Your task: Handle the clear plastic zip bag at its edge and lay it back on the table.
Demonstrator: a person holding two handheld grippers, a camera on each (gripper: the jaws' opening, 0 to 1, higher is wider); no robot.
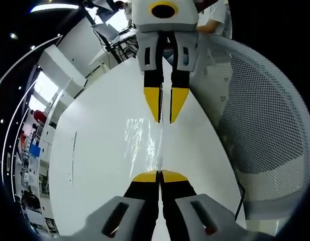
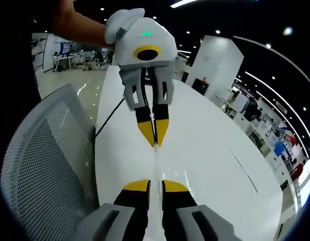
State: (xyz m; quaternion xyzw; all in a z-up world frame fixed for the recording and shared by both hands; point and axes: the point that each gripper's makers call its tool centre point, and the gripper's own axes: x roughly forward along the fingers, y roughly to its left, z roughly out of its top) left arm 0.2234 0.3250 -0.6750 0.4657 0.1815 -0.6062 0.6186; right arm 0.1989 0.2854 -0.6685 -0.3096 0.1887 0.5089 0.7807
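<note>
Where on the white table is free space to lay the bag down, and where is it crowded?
The white table is bare beside the clear plastic zip bag, out toward its far edge. The side near the mesh chair is narrow. The middle is crowded: the left hand-held gripper and right hand-held gripper both pinch the bag, facing each other.

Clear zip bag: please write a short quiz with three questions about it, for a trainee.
1. True or false: the clear zip bag lies untouched on the white table.
2. What holds the bag? A) the left gripper alone; B) the right gripper alone; C) both, one at each end.
3. Fill in: beside the table stands a mesh ____.
Key: 1 false; 2 C; 3 chair.
</note>
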